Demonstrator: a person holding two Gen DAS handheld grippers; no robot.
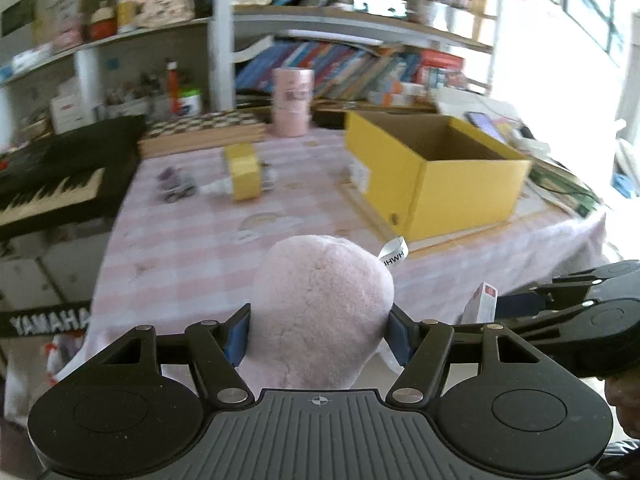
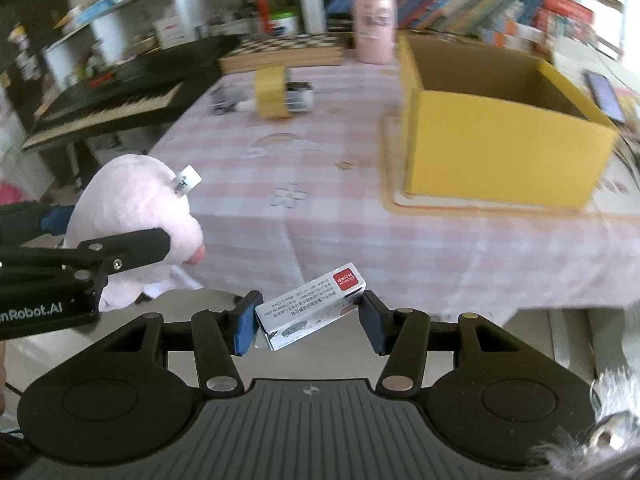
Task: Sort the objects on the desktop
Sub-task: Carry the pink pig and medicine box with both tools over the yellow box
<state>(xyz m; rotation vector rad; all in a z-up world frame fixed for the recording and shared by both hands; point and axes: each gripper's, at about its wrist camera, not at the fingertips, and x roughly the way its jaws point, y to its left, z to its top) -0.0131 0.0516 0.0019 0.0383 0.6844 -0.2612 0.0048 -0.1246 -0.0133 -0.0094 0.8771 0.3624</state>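
Left wrist view: left gripper (image 1: 320, 334) clamps a pink plush (image 1: 320, 312), hiding the table edge. Right gripper (image 2: 308, 322) pinches a small carton (image 2: 310, 306), print blurred. Both hang before the table (image 2: 360, 184); yellow box (image 2: 500, 120) beyond.

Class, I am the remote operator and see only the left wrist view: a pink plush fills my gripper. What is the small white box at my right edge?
Observer: The right gripper is shut on that small white box; its top carries a red label.
Operator: Is it held squarely?
Observer: No, it sits skewed between the pads, label end tilted up.
Operator: What does my plush look like from the side?
Observer: The pink plush has a white tag on top.
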